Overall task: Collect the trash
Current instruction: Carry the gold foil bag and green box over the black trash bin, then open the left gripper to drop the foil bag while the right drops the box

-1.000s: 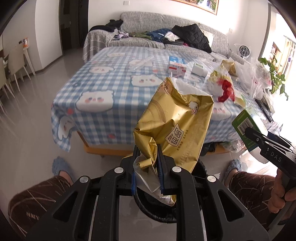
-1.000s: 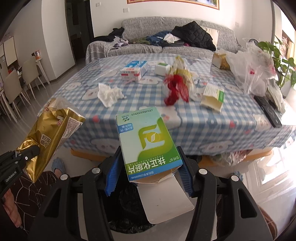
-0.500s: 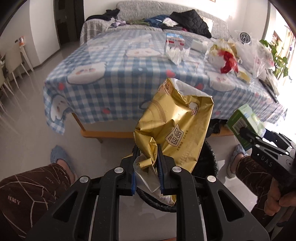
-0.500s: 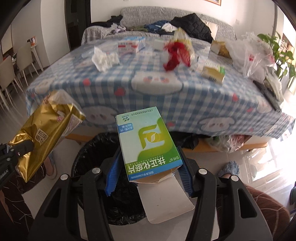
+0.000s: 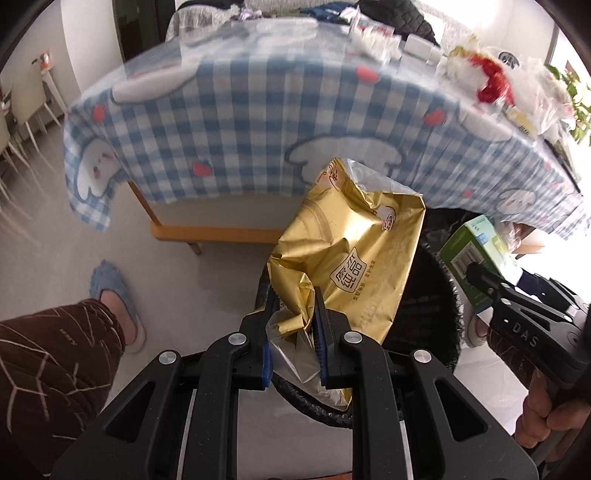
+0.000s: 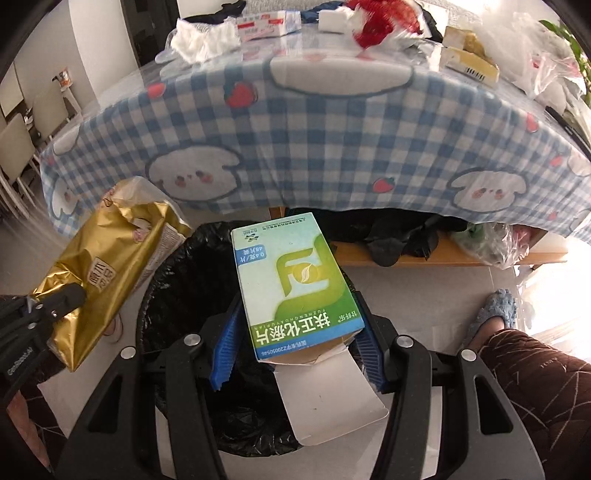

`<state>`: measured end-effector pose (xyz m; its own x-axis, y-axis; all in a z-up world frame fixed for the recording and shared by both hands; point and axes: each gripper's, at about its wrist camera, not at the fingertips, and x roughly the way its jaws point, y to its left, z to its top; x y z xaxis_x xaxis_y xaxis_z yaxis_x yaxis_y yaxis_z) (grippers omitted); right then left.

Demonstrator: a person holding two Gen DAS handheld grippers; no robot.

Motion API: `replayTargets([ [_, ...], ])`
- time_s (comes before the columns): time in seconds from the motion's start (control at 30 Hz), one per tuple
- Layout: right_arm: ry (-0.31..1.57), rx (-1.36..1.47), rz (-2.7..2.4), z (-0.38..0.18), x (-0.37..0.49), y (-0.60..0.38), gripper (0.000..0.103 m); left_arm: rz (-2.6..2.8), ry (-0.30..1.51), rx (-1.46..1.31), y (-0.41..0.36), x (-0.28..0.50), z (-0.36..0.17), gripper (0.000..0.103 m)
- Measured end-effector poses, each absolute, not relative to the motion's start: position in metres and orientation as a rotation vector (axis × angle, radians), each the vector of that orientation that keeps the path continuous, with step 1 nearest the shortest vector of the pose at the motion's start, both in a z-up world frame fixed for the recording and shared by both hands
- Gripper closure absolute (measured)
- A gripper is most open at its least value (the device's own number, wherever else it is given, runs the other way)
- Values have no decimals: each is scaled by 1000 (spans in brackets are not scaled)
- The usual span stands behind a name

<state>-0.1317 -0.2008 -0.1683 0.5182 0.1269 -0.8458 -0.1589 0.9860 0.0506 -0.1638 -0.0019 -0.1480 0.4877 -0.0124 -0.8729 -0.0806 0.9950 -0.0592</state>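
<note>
My left gripper [image 5: 293, 325] is shut on a crumpled gold snack bag [image 5: 351, 251] and holds it over the near rim of a black-lined trash bin [image 5: 432, 295]. My right gripper [image 6: 295, 332] is shut on a green and white medicine box [image 6: 291, 284] with its end flap hanging open, directly above the bin [image 6: 177, 280]. The gold bag [image 6: 107, 269] and left gripper show at the left of the right wrist view; the green box [image 5: 476, 254] shows at the right of the left wrist view.
A table with a blue checked cloth [image 6: 332, 122] stands just behind the bin, carrying crumpled tissue [image 6: 203, 35], a red wrapper [image 6: 380, 18], small boxes and plastic bags. Slippered feet [image 5: 114, 295] [image 6: 495, 310] flank the bin. Dark clothes lie under the table.
Both grippers have dropped lower and tilted down toward the bin, still holding the gold bag and the green box. The table top now sits high in both views.
</note>
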Motion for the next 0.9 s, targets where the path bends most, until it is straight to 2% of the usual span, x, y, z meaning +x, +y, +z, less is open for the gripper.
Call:
replayTargets([
  [0.23,1053,-42,161,-184,-129,-205,50,44,1123,-70,-11,-156,-178,87],
  [0.73,1079,-32,103,-196,-137,-232,50,-21,1138,35,-54,-142,-225,85],
  [0.9,1086,-31,88,-196,-139,-237,50,-47,1108,57,-64,-136,-228,61],
])
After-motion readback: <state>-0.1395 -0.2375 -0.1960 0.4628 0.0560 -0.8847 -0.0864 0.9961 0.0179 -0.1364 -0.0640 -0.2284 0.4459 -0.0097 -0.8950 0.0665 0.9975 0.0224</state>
